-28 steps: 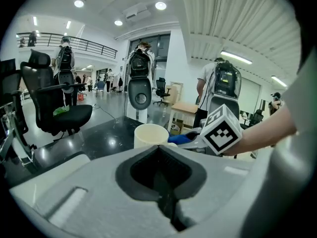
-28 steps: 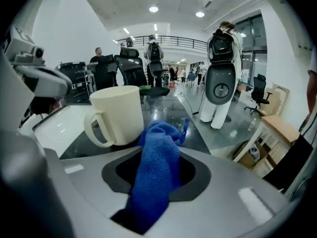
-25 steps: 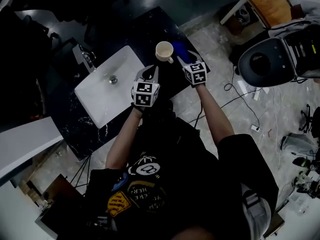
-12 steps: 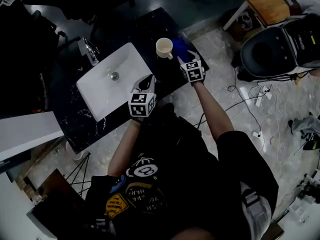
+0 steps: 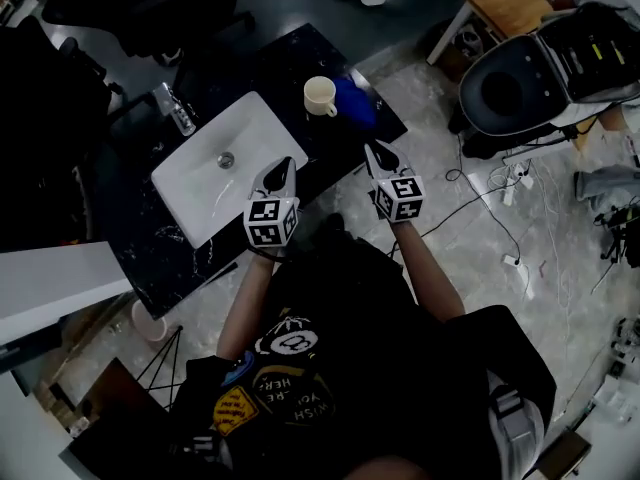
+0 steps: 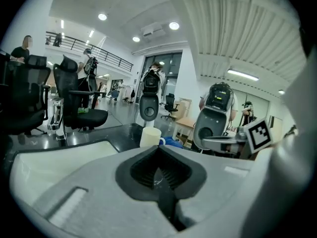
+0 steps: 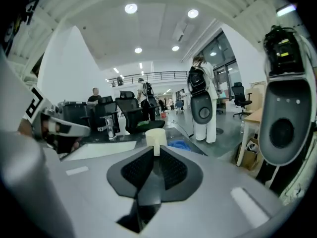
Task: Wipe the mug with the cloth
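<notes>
From my station, the wipe has not begun, as far as I can judge. The cream mug (image 5: pixel 320 96) stands upright on the dark desk (image 5: pixel 285 53), with nothing holding it. The blue cloth (image 5: pixel 354 103) lies crumpled just beside the mug, on the side away from the white sink basin (image 5: pixel 215 183). I cannot tell whether the two touch.

Both tools sit on my near side of the mug, well apart from it. The left tool (image 5: pixel 281 171) hangs on the basin side of the mug with its jaws pressed together and nothing between them. The right tool (image 5: pixel 380 155) hangs on the cloth side of the mug. Its jaws are closing, only a narrow slit remains, and nothing sits between them. In its own view the mug shows beyond that slit, far off.

So everything is left to do: the cloth has to be picked up, the mug steadied, and the cloth rubbed over it. I would judge the right tool better placed for the cloth and the left for the mug.
</notes>
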A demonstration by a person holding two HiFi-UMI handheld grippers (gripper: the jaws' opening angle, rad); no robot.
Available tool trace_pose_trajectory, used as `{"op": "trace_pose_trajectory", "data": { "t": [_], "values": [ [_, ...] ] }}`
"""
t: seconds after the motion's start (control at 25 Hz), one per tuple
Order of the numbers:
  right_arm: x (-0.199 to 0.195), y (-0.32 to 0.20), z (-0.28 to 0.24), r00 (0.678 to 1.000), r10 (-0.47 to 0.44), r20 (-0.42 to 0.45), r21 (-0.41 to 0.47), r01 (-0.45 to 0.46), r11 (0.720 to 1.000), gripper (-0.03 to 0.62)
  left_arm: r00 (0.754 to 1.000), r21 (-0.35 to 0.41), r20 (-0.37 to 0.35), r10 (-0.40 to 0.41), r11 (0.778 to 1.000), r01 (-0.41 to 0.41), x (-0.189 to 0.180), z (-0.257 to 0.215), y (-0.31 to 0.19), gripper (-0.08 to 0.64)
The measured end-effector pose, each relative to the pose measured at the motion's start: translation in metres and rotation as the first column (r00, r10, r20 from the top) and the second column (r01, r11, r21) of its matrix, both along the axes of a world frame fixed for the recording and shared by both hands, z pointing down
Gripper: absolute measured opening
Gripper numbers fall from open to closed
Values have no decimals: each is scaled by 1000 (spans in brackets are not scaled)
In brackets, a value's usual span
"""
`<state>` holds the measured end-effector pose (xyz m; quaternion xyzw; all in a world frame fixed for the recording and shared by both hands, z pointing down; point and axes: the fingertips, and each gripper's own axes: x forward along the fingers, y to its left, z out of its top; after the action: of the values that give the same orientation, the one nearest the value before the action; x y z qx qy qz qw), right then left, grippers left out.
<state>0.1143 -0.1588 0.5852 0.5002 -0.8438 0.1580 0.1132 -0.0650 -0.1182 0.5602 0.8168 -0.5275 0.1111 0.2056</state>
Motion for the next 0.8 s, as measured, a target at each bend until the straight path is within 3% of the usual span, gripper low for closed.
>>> {"op": "trace_pose_trajectory", "data": {
  "t": [0.12, 0.32, 0.68, 0.8],
  "values": [
    [-2, 57, -30, 996, 59, 63, 33, -61, 998, 6, 998, 56, 15, 58, 997, -59, 3, -19, 23, 5],
    [-22, 140, -70, 989, 119, 88, 62, -125, 990, 3, 991, 131, 25, 130, 983, -132, 2, -56, 87, 5],
    [-55, 222, -94, 992, 67, 104, 81, -75, 994, 2, 983, 131, 21, 181, 974, -182, 8, -70, 168, 5],
    [-58, 227, -103, 994, 35, 100, 97, -45, 994, 3, 985, 119, -28, 169, 979, -164, 11, -75, 177, 5]
  ]
}}
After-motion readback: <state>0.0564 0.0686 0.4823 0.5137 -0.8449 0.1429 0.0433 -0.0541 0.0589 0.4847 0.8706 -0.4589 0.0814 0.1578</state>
